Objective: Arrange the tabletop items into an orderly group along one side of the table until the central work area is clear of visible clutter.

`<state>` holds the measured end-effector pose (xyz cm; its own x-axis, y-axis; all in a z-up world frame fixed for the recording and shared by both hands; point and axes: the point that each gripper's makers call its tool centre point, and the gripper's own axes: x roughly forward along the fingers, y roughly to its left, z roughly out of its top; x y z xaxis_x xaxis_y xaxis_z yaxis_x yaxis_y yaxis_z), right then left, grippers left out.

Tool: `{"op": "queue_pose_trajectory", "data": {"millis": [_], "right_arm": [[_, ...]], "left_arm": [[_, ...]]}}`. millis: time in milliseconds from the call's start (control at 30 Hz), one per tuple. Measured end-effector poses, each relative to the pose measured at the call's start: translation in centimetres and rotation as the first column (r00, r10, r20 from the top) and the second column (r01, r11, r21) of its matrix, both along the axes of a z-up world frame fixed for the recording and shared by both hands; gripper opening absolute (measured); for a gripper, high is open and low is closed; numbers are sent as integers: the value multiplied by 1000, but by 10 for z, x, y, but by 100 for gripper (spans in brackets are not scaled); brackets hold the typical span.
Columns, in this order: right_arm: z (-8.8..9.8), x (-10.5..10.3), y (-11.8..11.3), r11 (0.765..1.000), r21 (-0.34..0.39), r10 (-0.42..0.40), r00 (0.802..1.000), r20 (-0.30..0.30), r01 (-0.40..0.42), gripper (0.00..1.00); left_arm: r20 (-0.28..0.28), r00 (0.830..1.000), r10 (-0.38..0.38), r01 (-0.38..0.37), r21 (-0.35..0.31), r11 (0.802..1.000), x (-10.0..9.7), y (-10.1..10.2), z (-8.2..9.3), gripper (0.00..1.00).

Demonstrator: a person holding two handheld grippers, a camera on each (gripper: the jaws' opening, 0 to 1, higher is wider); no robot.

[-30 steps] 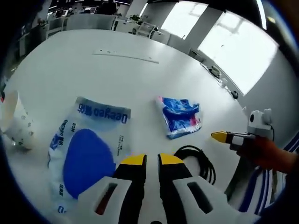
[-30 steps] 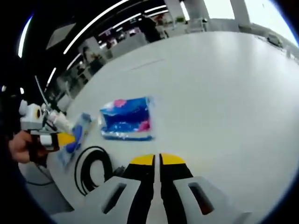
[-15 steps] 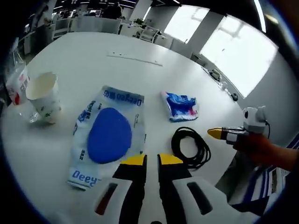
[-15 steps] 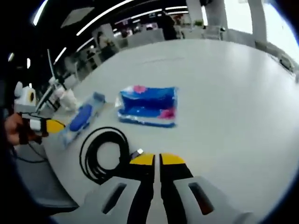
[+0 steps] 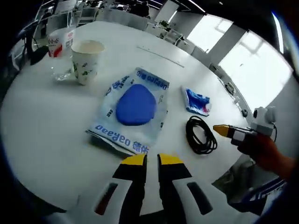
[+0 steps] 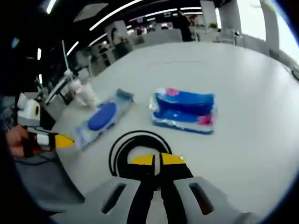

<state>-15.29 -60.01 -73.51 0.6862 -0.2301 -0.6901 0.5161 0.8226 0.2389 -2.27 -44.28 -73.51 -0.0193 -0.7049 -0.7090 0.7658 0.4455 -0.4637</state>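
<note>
On the round white table [image 5: 42,135], just ahead of my left gripper [image 5: 152,160], lies the clear wipes pack [image 5: 133,107] with its blue oval lid and blue lettering; my left jaws are drawn together with only a thin slit between the yellow tips, and they hold nothing. Beyond the pack, toward the far left of the left gripper view, a paper cup [image 5: 86,60] stands upright, with a clear plastic cup [image 5: 60,51] just beside it bearing a red-and-white label. To the right of the wipes pack sits a small blue tissue packet [image 5: 196,102], and nearer to me a coiled black cable [image 5: 201,135] lies flat on the table. My right gripper [image 5: 223,130] comes in from the right, held in my hand [image 5: 261,149], close to the cable. In the right gripper view my right jaws are likewise nearly closed and empty, hovering right over the cable coil [image 6: 135,147], with the tissue packet [image 6: 184,111] and the wipes pack [image 6: 102,117] lying beyond it.
</note>
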Motion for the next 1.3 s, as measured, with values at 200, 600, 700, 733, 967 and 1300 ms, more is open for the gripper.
{"op": "queue_pose_trajectory", "data": {"millis": [200, 600, 700, 733, 967, 1300], "right_arm": [[1, 7, 16, 999, 12, 30, 1000, 7, -31, 2], [-8, 7, 43, 997, 52, 50, 999, 0, -50, 2], [-10, 8, 52, 996, 61, 59, 998, 0, -59, 2], [-11, 8, 55, 996, 64, 64, 998, -2, -64, 2], [-13, 2, 66, 995, 80, 62, 998, 2, -62, 3], [-7, -1, 65, 996, 72, 60, 998, 15, -61, 4]], "left_arm": [[-27, 998, 55, -54, 19, 998, 1, 8, -7, 7], [-94, 980, 175, -172, 37, 984, 9, 12, -21, 14], [-112, 973, 202, -199, 36, 979, 12, 12, -24, 14], [-122, 970, 210, -208, 31, 978, 13, 10, -24, 14], [-168, 957, 238, -240, 13, 971, 14, 4, -28, 14], [-195, 949, 248, -253, -1, 967, 15, -2, -31, 6]]}}
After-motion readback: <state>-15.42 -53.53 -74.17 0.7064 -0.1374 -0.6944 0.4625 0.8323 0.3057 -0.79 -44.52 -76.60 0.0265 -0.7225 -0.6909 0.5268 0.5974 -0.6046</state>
